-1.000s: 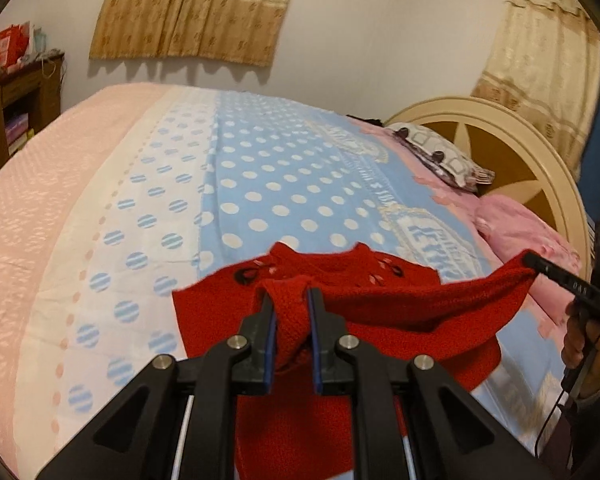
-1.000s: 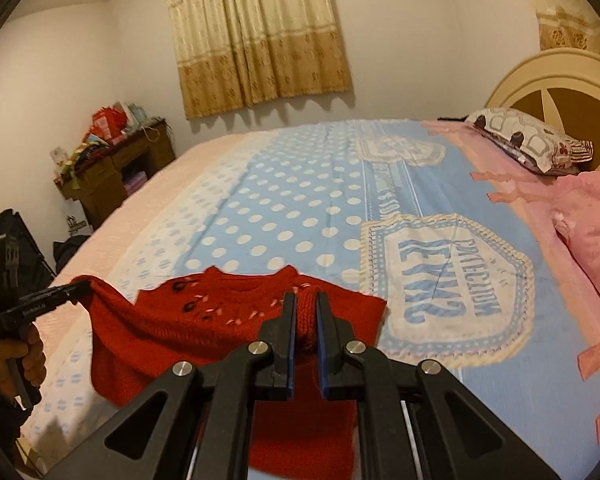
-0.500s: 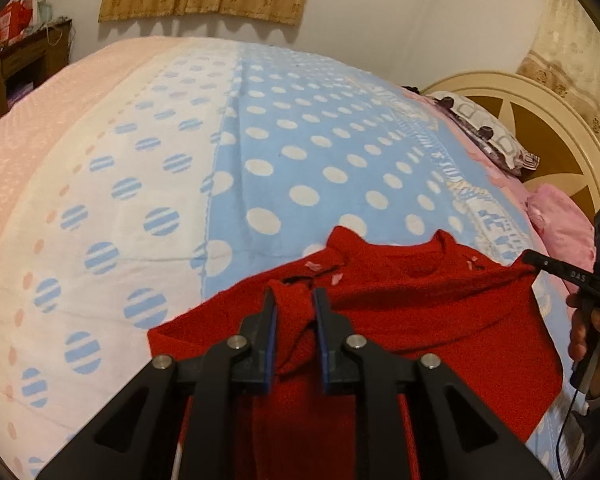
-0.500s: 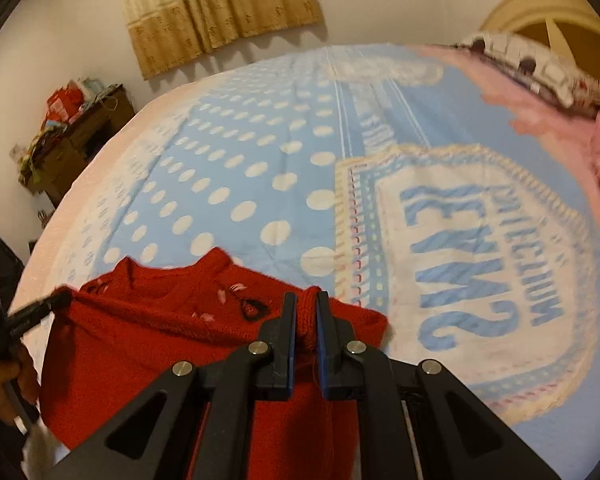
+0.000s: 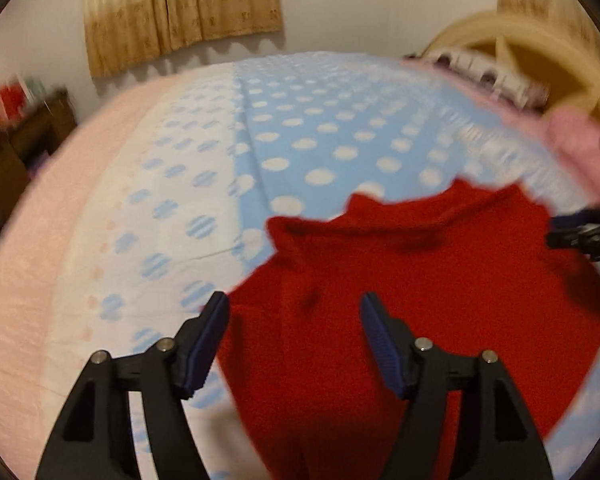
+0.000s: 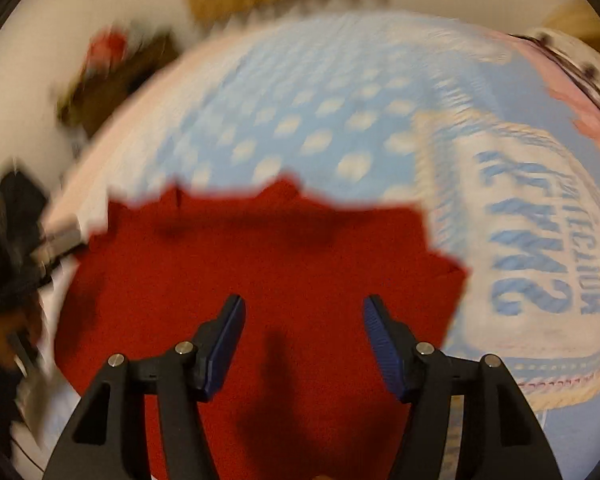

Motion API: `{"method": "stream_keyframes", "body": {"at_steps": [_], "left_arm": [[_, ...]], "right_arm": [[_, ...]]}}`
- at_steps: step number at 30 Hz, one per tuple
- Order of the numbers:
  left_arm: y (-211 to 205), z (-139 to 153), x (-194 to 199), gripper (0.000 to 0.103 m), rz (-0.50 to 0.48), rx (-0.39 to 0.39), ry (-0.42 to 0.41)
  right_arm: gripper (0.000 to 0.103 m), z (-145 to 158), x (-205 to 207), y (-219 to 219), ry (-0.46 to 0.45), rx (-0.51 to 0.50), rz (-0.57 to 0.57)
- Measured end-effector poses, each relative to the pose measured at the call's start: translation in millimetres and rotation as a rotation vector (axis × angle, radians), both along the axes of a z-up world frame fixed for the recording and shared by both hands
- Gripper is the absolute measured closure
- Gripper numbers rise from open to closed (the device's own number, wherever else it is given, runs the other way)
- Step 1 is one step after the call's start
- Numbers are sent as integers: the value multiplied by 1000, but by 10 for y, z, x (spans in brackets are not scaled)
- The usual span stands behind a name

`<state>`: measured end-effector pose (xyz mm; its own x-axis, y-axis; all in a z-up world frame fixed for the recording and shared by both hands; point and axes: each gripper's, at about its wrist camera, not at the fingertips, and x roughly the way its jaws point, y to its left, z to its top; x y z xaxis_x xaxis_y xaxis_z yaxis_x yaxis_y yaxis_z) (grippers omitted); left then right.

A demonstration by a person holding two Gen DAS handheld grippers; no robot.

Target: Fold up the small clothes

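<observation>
In the left wrist view, the left hand-held gripper [image 5: 294, 314] is released, its blue-padded fingers [image 5: 210, 336] spread wide above the near left part of the red knitted sweater [image 5: 420, 288], which lies flat on the blue polka-dot bedspread [image 5: 300, 128] of the bed, with the black tip of the right hand-held gripper [image 5: 580, 234] at the sweater's far right edge. In the blurred right wrist view, that gripper [image 6: 304, 316] is likewise released, holding nothing, over the sweater [image 6: 268, 252].
</observation>
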<state>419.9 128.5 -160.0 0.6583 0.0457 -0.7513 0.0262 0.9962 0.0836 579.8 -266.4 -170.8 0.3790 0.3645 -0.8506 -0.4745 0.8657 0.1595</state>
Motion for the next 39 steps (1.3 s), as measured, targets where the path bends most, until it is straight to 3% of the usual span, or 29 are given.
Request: {"method": "stream_keyframes", "body": {"at_steps": [2,4,6,10,13,17,20,24,28,31,34,39], "left_arm": [[53,-135,53,33,77,68,26],[204,-262,41,32,110,-11,72],[306,-238,-61,32,126,-74,50],[336,-74,-413,32,118,-129,10],[221,-7,-701,23,74,-161,-12],[8,-108,-947,23,20,-141,12],[-69,-264,-1051,22,6,-122,38],[-20,-200,-1093,11,37,-122,18],[19,-272,-1104,5,56,-137,38],[42,-310,-1112,0,67,-140,46],[70,-346,-1112,0,75,-155,57],[78,-360,-1142,0,75,-161,52]], "right_arm": [[41,-183,24,125,2,-124,-13],[41,-213,40,51,-6,-93,-68],[41,-196,-12,-29,4,-78,-84],[41,-83,-353,-146,-60,-123,-66],[41,32,-650,-273,-110,-113,-59],[41,42,-1044,-416,-99,-56,-66],[41,-130,-1203,-418,-69,-99,-66],[41,-189,-1313,-482,-33,-102,-88],[41,101,-1447,-371,-164,-121,-93],[41,216,-1513,-181,-209,-93,-48],[40,90,-1488,11,-187,-111,-13],[40,-154,-1478,-73,-164,-107,-46]]}}
